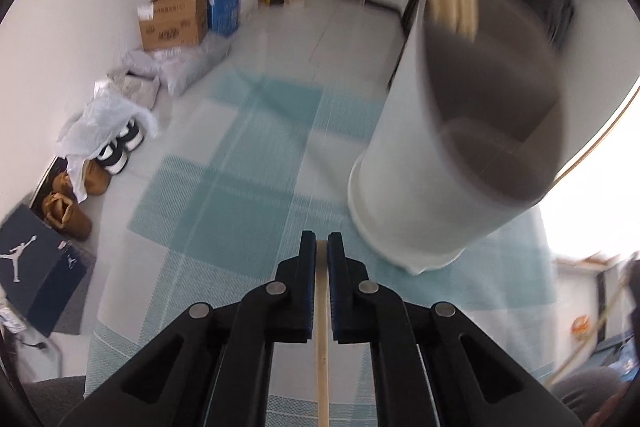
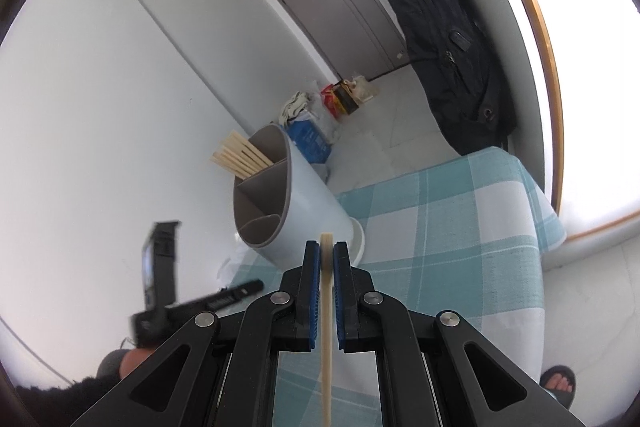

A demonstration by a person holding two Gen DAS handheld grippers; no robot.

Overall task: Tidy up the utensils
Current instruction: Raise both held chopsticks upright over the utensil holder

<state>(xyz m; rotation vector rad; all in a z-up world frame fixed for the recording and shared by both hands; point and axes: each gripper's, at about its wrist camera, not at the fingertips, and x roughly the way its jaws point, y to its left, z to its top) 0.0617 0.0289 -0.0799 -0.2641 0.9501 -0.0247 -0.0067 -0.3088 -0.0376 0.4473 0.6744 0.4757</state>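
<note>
Nearest in the left wrist view, the left gripper (image 1: 321, 241) has its jaws clamped together on one thin wooden chopstick (image 1: 322, 327), which runs back between the blue pads toward the camera. In the right wrist view, the right gripper (image 2: 327, 251) is likewise clamped on one pale chopstick (image 2: 327, 307), its tip poking just past the fingertips.

Both sticks look light, stiff and smooth, so they could pivot or slip; a hold well along the shaft, not at the tip, seems safest.

Just beyond, on a teal checked tablecloth (image 2: 452, 227), stands one white utensil holder (image 2: 280, 199) with a grey divided insert. Its far compartment holds a bundle of chopsticks (image 2: 240, 157), perhaps six, though the count is uncertain. The other compartments look empty.
</note>
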